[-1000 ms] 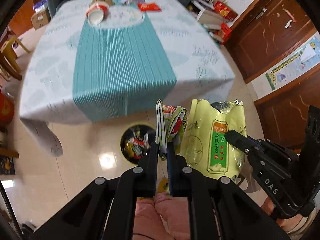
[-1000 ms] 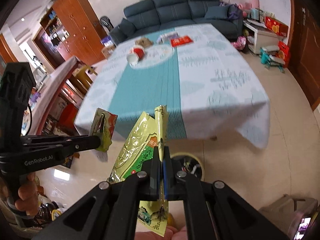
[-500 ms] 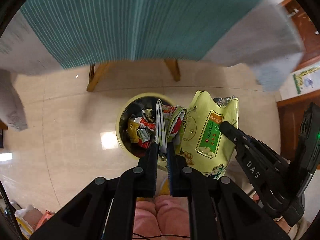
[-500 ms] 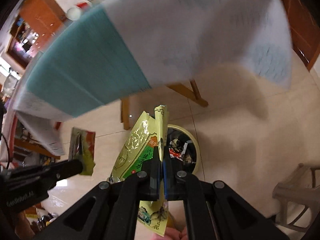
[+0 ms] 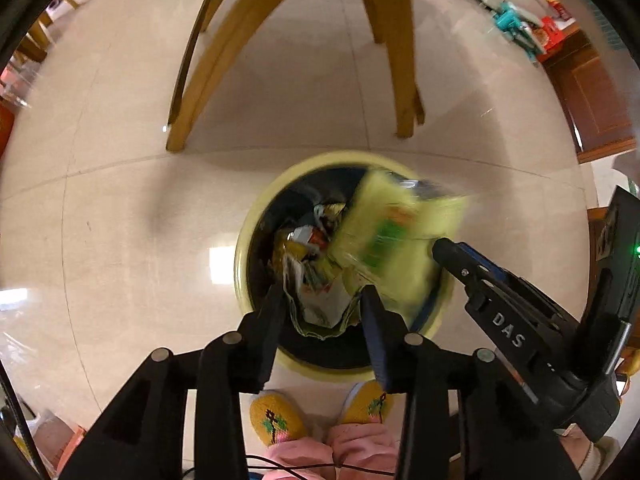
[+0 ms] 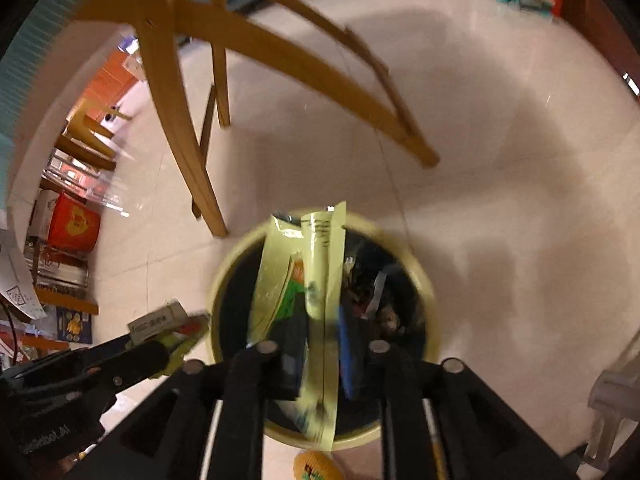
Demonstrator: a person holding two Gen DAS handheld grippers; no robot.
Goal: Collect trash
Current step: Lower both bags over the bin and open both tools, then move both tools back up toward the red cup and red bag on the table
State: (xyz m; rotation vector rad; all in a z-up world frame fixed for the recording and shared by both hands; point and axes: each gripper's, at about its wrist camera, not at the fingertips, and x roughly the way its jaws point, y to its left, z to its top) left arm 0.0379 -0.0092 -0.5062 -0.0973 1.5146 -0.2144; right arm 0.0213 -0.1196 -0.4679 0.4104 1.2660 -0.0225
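The yellow-rimmed trash bin point(image 5: 262, 236) stands on the tiled floor point(image 5: 120, 220) and holds crumpled wrappers. The left gripper point(image 5: 322, 308) is over it, jaws opening, the crumpled wrapper point(image 5: 320, 304) loose between them. The right gripper point(image 6: 320, 344) is above the bin, jaws opening, the yellow-green snack bag point(image 6: 316, 264) between them.

Your right gripper point(image 6: 320, 344) jaws are opening around the yellow-green snack bag point(image 6: 316, 264), directly above the yellow trash bin point(image 6: 424, 280).
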